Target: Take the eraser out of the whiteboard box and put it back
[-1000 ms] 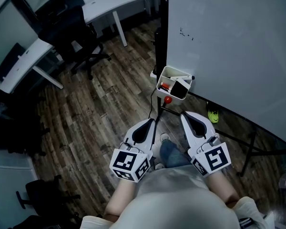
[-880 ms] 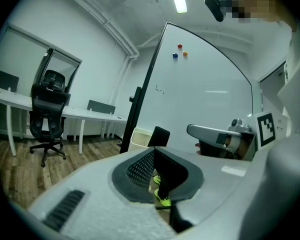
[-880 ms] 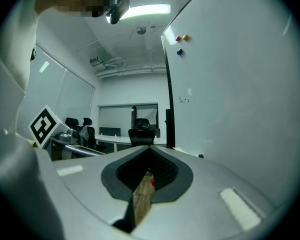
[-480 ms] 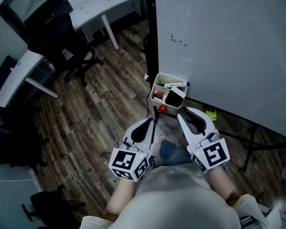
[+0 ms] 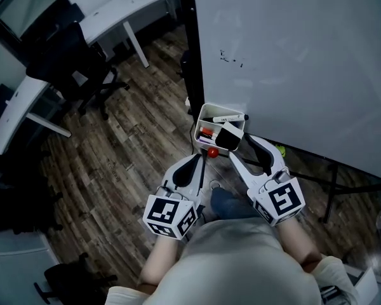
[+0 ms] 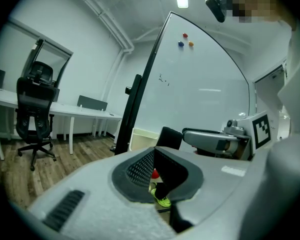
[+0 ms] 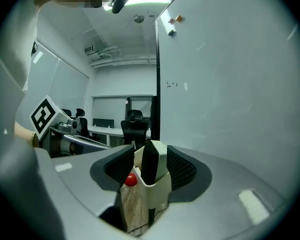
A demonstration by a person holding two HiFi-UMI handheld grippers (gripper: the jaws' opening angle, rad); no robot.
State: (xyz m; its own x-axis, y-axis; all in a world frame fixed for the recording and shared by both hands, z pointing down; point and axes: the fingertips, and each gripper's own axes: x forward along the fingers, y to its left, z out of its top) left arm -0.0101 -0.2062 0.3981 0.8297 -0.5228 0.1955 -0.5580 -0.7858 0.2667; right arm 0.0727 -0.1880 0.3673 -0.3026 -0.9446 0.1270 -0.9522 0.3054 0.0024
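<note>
The cream whiteboard box hangs at the foot of the whiteboard. A black eraser stands tilted in the box beside a marker. My right gripper is at the box's near right corner. Its jaws are opening, with the eraser and the box wall between them, and its pads do not press on the eraser. My left gripper hangs just short of the box, shut and empty. In the left gripper view, the box and eraser show beyond its jaws.
A red knob sits just below the box. The whiteboard's black post and stand legs rise from the wooden floor, and a green shoe lies by them. Office chairs and white desks stand to the left.
Both grippers have come closer to the box. The right jaws, shut a second ago, have spread and now stand around the eraser's near end.
</note>
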